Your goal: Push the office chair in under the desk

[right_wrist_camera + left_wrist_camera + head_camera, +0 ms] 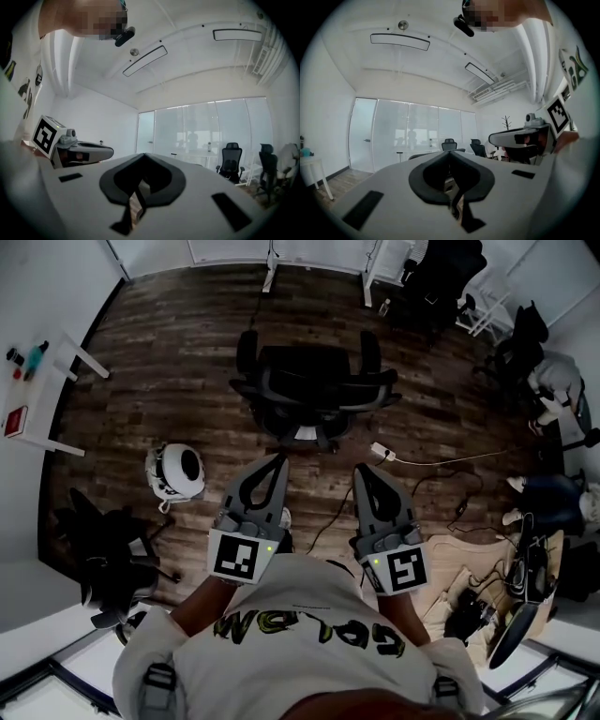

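Found shut and empty: left gripper (pixel 277 459), right gripper (pixel 362 470). Held side by side, apart from office chair (pixel 314 390), mid-floor (pixel 169 362).

The person holds two grippers side by side, close to the body and pointing forward. The left gripper (pixel 278 459) and the right gripper (pixel 360 469) both have their jaws together, with nothing between them.

The person's white shirt (pixel 309 652) carries yellow-green block lettering, upside down and not surely readable. Just above the shirt, the left gripper's cube (pixel 238 557) and the right gripper's cube (pixel 401 571) bear black-and-white square markers.
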Demonstrator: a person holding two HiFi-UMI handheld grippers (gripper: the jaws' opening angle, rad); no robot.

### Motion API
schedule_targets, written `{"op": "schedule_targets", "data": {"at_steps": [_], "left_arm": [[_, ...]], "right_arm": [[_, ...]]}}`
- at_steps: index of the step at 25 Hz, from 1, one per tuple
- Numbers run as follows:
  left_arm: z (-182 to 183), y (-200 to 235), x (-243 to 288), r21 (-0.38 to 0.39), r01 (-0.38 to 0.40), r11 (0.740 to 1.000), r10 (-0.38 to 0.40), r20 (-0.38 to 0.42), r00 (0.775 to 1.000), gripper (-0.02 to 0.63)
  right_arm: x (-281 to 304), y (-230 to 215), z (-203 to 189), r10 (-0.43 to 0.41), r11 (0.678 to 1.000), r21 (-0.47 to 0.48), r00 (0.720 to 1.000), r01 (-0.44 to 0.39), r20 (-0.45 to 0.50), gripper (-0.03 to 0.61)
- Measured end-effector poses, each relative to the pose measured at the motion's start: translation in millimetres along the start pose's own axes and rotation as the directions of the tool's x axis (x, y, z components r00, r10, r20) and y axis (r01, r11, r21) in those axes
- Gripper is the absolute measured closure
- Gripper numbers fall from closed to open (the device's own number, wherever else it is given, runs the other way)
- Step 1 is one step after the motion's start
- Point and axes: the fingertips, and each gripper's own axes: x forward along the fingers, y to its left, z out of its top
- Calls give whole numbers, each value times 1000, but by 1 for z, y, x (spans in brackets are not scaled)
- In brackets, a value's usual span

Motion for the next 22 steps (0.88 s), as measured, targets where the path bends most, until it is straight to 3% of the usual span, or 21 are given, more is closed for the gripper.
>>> {"op": "schedule_targets", "data": {"at_steps": [8, 22], "left_arm": [[2, 43, 46, 16, 34, 999, -34, -9, 999, 601], [-3, 25, 97, 28, 27, 999, -26, -31, 999, 601]], "right_arm": [[59, -17, 1, -22, 1000, -5, 1000, 22, 3, 568], [65, -71, -11, -5, 1000, -22, 1000, 4, -20, 568]]}}
